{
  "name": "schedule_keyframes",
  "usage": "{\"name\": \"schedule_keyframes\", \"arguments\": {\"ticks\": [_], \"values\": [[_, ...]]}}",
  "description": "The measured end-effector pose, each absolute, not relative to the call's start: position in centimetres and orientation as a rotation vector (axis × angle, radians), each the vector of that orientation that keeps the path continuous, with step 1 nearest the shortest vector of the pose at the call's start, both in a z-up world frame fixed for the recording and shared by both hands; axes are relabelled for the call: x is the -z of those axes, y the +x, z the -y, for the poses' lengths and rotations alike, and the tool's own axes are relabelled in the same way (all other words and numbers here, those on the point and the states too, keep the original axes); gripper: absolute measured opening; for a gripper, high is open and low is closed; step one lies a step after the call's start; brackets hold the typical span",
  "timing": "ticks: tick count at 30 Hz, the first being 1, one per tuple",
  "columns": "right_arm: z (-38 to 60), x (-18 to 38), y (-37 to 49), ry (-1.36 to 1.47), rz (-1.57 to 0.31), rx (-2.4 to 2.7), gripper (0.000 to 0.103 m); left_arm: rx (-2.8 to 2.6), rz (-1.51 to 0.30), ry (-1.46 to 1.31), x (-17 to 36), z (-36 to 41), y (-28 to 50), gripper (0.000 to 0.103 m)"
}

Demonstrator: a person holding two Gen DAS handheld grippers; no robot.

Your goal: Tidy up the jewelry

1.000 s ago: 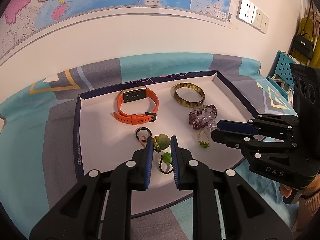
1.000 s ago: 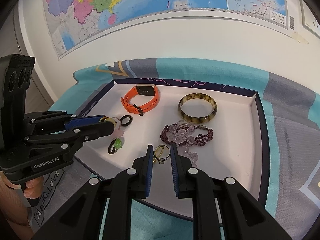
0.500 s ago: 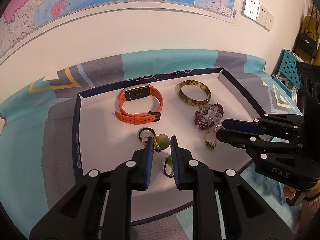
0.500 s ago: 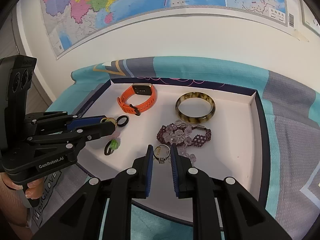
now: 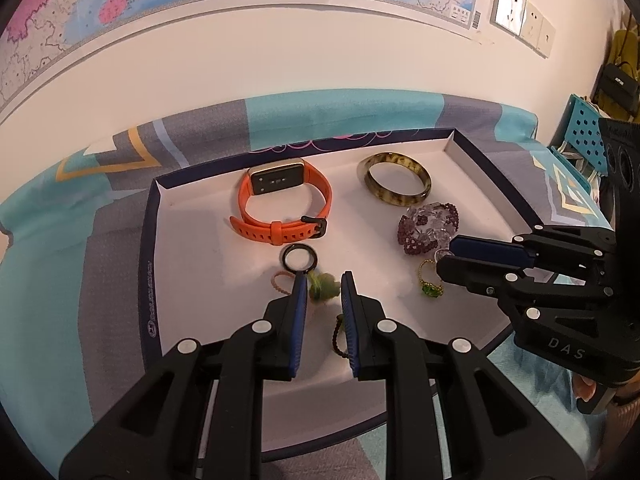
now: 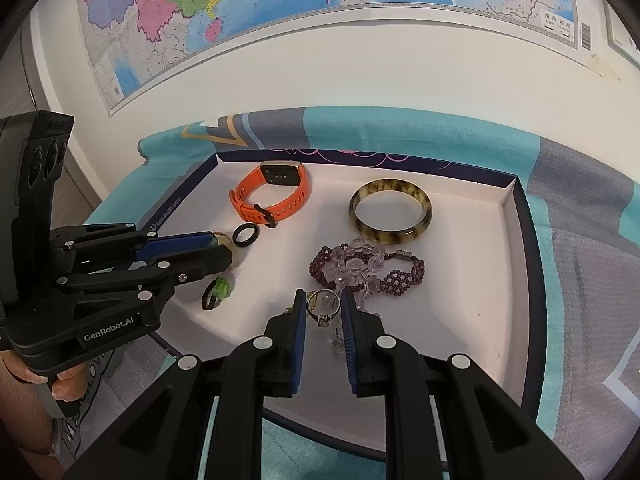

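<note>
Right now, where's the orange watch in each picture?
Left wrist view: the orange watch lies at the back of the tray, left of the bangle, beyond the left gripper.
Right wrist view: the watch lies at the tray's back left, again left of the bangle.
Shared landmark: the black ring lies just in front of the watch in both.

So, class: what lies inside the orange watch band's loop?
Inside the orange watch band only bare white tray floor shows. The black ring lies outside it. Whatever is under the strap itself is covered.
</note>
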State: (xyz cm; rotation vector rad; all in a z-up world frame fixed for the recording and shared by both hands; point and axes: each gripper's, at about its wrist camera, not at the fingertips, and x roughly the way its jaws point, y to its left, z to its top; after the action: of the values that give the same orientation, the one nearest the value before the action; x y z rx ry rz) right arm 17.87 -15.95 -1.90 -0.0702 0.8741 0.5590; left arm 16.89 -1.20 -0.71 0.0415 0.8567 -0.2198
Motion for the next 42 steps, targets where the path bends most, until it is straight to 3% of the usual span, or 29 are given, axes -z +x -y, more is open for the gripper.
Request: {"name": "schedule_keyframes", "arguments": {"ticks": [9, 17, 22, 27, 28, 29, 30, 35, 42], "values": [[15.8, 2.0, 17.9, -0.078, -0.882, -0.557, 0.016, 0.212, -0.842, 0.046, 0.6, 1.2, 16.7, 0.021], [15.6, 2.2, 17.9, -0.084, -0.882, -0.552, 0.017, 0.206, -0.821, 0.047, 0.2, 1.0, 16.1, 0.036], [15.7, 2.0, 17.7, -0.084, -0.871, -0.551, 0.025, 0.197, -0.803, 0.047, -0.2, 1.0, 15.5, 0.048], [16.0, 1.3, 16.9, -0.072, -0.844, -0.546, 0.052, 0.19, -0.766, 0.045, -1.2, 0.8, 14.2, 0.076], [16.1, 1.1, 16.6, -0.073, -0.837, -0.546, 0.055, 0.179, -0.751, 0.044, -1.5, 0.7, 13.7, 0.086], [16.2, 0.9, 16.3, -0.075, -0.828, -0.545, 0.066, 0.169, -0.74, 0.042, -1.8, 0.5, 13.2, 0.095], [16.4, 0.8, 15.9, -0.074, -0.818, -0.538, 0.08, 0.168, -0.731, 0.037, -2.0, 0.4, 12.9, 0.096], [17.3, 0.1, 13.9, -0.076, -0.773, -0.501, 0.095, 0.143, -0.713, 0.003, -2.3, -0.5, 10.5, 0.097], [18.0, 0.0, 10.7, -0.078, -0.746, -0.476, 0.096, 0.102, -0.736, -0.022, -1.2, -1.2, 7.7, 0.097]]}}
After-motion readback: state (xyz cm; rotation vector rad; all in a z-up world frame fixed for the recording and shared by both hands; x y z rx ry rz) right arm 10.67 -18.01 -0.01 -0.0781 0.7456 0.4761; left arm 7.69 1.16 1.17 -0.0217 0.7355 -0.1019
